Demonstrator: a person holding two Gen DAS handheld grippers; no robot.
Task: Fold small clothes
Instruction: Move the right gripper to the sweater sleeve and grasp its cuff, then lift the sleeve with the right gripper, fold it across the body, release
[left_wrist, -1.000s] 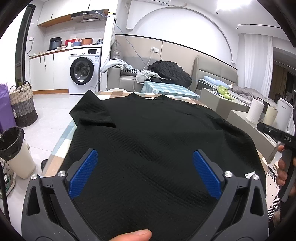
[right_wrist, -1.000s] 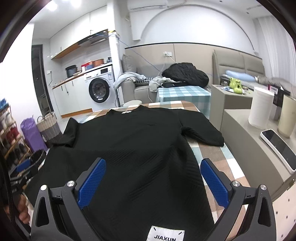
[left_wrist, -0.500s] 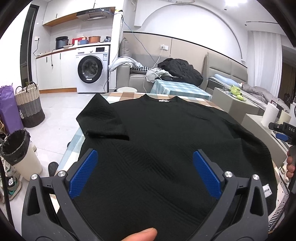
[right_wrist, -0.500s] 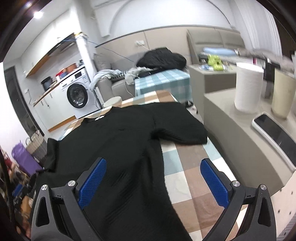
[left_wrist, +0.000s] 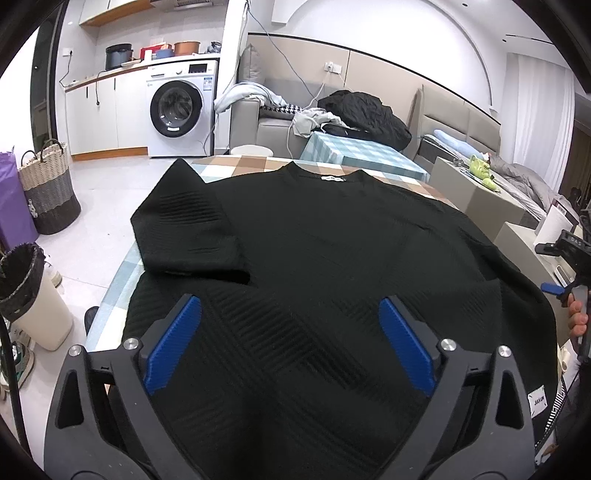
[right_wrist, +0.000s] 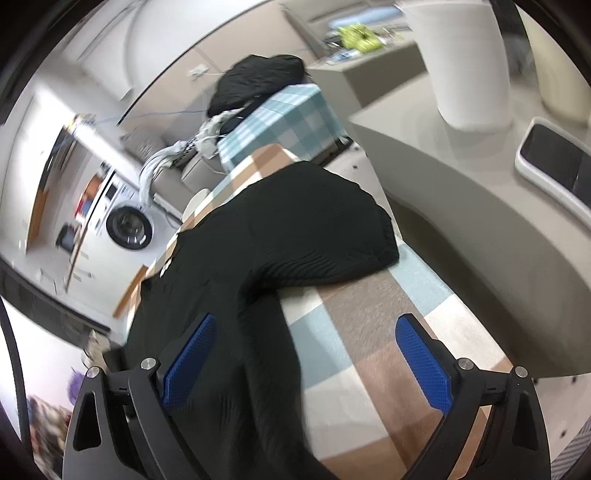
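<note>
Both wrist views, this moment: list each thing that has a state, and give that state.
black sweater: spread flat on the checked tablecloth, unfolded, collar at the far end.
left sleeve: lying out to the side, not folded in.
right sleeve: lying out to the side, not folded in.
left gripper: above the sweater body, jaws wide but closing, gripping nothing.
right gripper: jaws open, sweater's side edge between them, not gripped.
washing machine: door shut.
</note>
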